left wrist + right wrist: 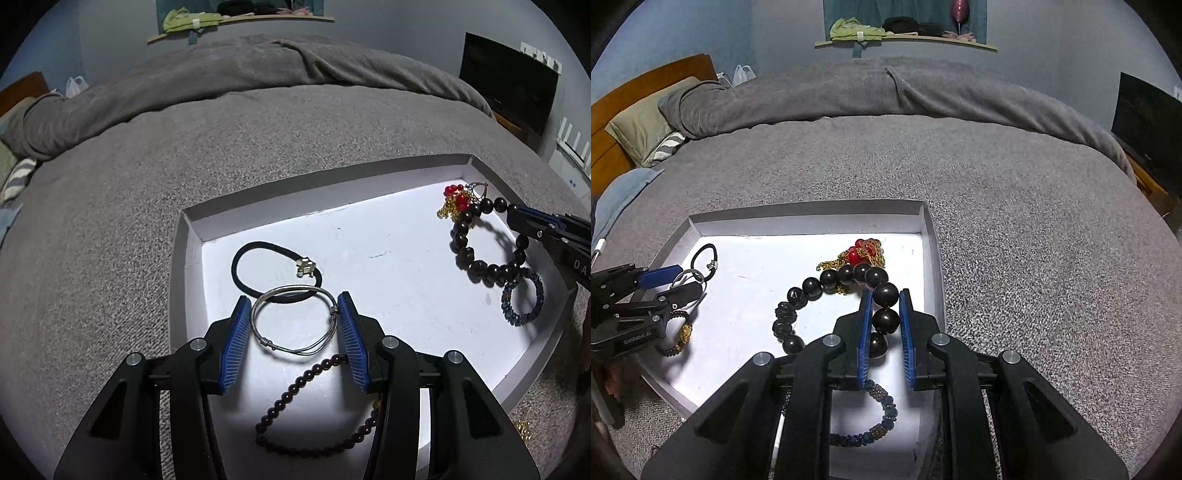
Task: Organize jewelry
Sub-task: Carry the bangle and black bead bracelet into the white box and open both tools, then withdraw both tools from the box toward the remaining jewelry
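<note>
Right gripper (884,325) narrowly brackets black bead bracelet (885,293) — left gripper (291,332) wide around wire bangle (295,321).

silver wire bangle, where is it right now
In the left wrist view the silver wire bangle lies in the white tray between the open left gripper fingers, overlapping the black hair tie, with the dark red bead bracelet just nearer the camera.
</note>
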`<state>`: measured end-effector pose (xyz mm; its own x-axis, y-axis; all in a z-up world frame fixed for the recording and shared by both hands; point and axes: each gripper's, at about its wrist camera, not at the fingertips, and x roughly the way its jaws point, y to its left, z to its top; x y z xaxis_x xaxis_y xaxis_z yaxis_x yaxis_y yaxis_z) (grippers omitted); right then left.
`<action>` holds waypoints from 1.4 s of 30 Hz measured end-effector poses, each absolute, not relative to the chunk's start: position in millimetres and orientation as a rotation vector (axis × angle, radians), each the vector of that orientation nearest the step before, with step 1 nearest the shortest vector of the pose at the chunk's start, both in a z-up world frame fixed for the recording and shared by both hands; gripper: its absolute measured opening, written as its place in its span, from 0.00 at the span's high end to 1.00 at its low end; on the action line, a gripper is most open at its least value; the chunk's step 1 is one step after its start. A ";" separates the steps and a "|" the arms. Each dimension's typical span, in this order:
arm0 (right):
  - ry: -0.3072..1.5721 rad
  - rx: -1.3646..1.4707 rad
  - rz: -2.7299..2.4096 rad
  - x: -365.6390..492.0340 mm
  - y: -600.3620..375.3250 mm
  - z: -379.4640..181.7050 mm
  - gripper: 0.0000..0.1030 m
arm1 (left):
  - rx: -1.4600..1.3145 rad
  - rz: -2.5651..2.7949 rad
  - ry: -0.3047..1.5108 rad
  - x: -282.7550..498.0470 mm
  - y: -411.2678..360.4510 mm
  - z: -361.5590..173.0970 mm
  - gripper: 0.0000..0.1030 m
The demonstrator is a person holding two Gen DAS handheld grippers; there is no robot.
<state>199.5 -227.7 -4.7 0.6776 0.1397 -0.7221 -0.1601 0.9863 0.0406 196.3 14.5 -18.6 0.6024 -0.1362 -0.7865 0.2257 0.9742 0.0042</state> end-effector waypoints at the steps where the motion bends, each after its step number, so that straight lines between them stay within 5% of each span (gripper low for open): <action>1: 0.807 -0.025 0.172 199.4 -227.4 -4.1 0.83 | 0.105 -0.209 0.900 196.6 15.0 -18.4 0.52; 5: 0.790 -0.019 0.178 195.0 -226.0 -0.2 0.55 | 0.104 -0.203 0.893 194.8 14.5 -16.9 0.47; 13: 0.726 -0.035 0.201 170.9 -218.1 21.8 0.32 | 0.093 -0.189 0.853 180.8 18.2 -0.5 0.24; 17: 0.674 -0.001 0.219 157.5 -220.9 39.7 0.07 | 0.085 -0.181 0.832 172.6 21.0 10.0 0.18; 21: 0.638 0.015 0.213 144.7 -224.7 54.6 0.05 | 0.078 -0.184 0.798 161.1 22.9 22.2 0.10; 42: 0.614 0.058 0.184 71.8 -237.9 81.3 0.05 | 0.120 -0.153 0.729 90.9 22.7 51.1 0.07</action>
<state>71.8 -237.9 81.3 0.8014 0.1882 -0.5678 -0.1541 0.9821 0.1081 90.9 22.7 51.1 0.7352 -0.0973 -0.6709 0.1810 0.9819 0.0560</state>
